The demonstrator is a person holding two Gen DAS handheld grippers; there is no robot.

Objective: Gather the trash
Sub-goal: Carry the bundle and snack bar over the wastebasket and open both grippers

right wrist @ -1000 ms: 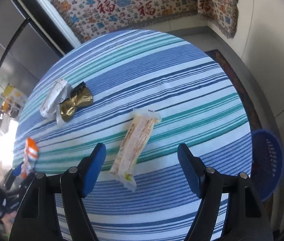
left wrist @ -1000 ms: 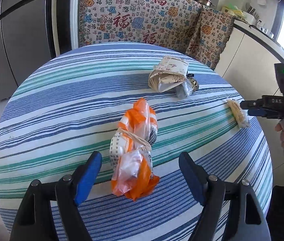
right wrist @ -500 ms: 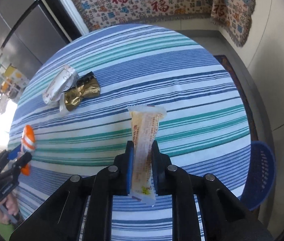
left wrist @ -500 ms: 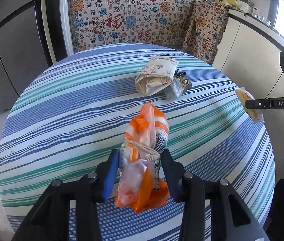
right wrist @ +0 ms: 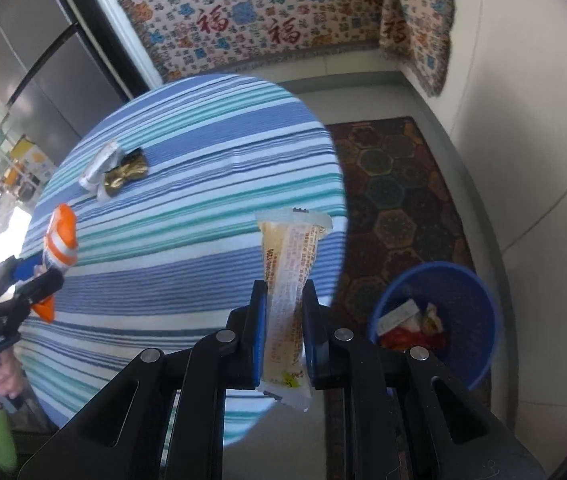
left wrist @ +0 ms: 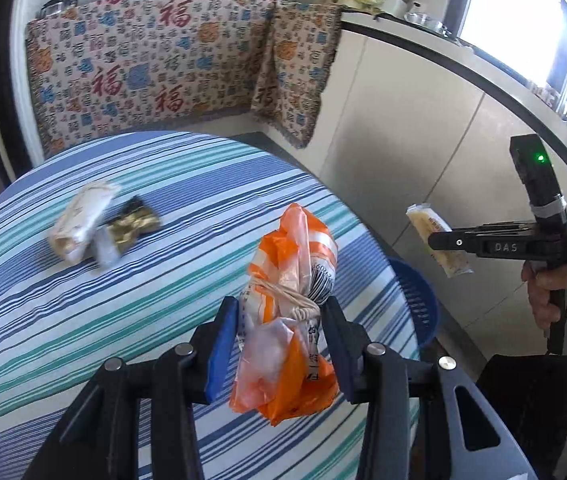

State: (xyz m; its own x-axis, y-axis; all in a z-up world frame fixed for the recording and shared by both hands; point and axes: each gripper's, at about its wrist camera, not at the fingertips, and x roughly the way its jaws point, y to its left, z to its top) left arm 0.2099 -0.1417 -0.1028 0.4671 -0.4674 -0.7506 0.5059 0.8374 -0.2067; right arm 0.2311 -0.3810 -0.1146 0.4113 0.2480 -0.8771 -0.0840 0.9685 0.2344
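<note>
My left gripper (left wrist: 279, 332) is shut on a knotted orange and white plastic bag (left wrist: 289, 320) and holds it above the striped round table (left wrist: 83, 312). My right gripper (right wrist: 285, 312) is shut on a long clear yellowish snack wrapper (right wrist: 289, 276), lifted past the table's right edge. The wrapper also shows in the left wrist view (left wrist: 437, 240). A white wrapper (left wrist: 81, 220) and a gold wrapper (left wrist: 133, 226) lie together on the table's far left. A blue trash basket (right wrist: 443, 320) with some trash inside stands on the floor to the right of the table.
A patterned cloth (left wrist: 155, 72) covers the cabinet behind the table. A dark hexagon rug (right wrist: 391, 184) lies on the floor by the basket. A white counter (left wrist: 423, 128) runs along the right. A refrigerator (right wrist: 23, 72) stands at the far left.
Both grippers closed on their items, then lifted them off the table and swung right. The blue basket has come into view.
</note>
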